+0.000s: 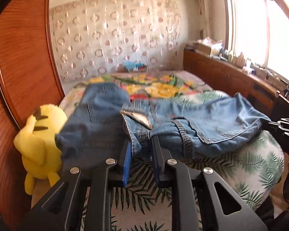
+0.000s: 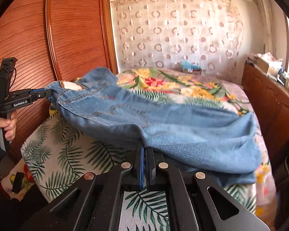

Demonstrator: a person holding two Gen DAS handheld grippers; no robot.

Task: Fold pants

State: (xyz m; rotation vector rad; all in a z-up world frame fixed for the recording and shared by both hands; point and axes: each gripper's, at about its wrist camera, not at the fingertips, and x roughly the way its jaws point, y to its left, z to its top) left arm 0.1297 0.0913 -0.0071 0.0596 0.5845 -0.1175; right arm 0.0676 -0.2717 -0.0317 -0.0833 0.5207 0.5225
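Note:
Light blue jeans are stretched above the bed between both grippers. My left gripper is shut on the waistband near a belt loop; it also shows in the right wrist view, pinching the waistband end. My right gripper is shut on the lower denim edge of the jeans, which hang in a sagging fold to the right. In the left wrist view the right gripper shows at the right edge, its fingertips hidden behind the jeans.
The bed has a palm-leaf sheet and a floral blanket. A yellow plush toy sits at the bed's left against the wooden wardrobe. A wooden cabinet with clutter runs along the right under the window.

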